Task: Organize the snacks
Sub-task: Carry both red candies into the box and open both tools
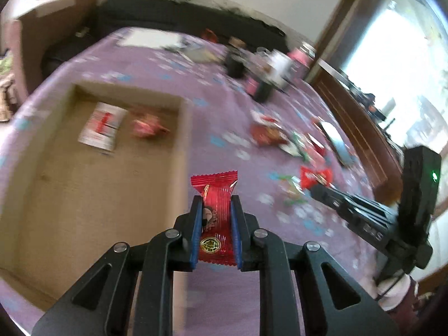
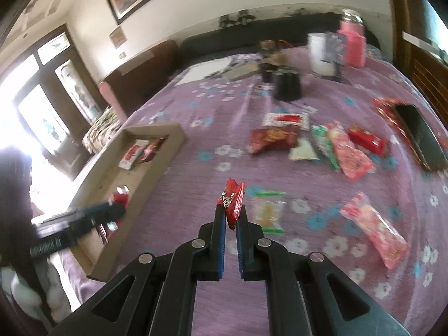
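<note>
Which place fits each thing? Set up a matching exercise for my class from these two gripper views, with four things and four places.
Things:
1. left gripper
2. right gripper
3. white-and-red packet
4. black phone

Places:
A. inside the cardboard box
B. shut on a crumpled red packet
C. on the purple cloth
D. shut on a red striped packet

Pairs: 1-D, 2-B, 3-A, 4-C

Cardboard box point(image 2: 168, 137) lies left on the bed point(image 2: 224, 112); loose snack packets point(image 2: 322, 140) scattered right; cups point(image 2: 288, 86) behind.
</note>
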### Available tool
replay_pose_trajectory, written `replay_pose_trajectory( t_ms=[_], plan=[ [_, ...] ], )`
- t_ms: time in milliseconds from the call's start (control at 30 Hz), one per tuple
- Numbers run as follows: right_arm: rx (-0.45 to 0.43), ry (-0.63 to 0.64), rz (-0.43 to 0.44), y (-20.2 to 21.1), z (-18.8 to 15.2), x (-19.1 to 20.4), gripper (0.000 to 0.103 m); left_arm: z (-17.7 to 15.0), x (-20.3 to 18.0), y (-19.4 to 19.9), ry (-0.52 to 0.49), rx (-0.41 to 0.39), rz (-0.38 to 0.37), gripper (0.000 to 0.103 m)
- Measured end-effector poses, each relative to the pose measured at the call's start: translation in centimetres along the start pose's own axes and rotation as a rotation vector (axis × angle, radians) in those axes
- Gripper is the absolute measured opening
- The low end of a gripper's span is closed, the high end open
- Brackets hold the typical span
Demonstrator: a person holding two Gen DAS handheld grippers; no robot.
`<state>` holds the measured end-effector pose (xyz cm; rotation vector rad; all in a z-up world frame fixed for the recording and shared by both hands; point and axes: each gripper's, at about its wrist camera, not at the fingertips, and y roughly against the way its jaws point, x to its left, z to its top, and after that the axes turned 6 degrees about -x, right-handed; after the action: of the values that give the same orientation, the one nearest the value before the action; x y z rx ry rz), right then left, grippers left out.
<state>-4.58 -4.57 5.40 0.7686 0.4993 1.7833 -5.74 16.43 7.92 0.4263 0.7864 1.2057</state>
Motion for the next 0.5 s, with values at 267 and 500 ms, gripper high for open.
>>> replay_pose_trajectory(
  t_ms=[267, 500],
  plan=[
    [0.037, 0.083, 0.102, -3.6, 2.1, 7.4, 0.007, 3.6, 8.5, -0.1, 0.051, -0.021, 0.165, 0.016],
    [0.102, 0.155, 0.148, -8.5, 3.2, 13.7, 0.007, 5.7, 12.6, -3.6, 0.07, 0.015, 0.225, 0.016]
  ],
)
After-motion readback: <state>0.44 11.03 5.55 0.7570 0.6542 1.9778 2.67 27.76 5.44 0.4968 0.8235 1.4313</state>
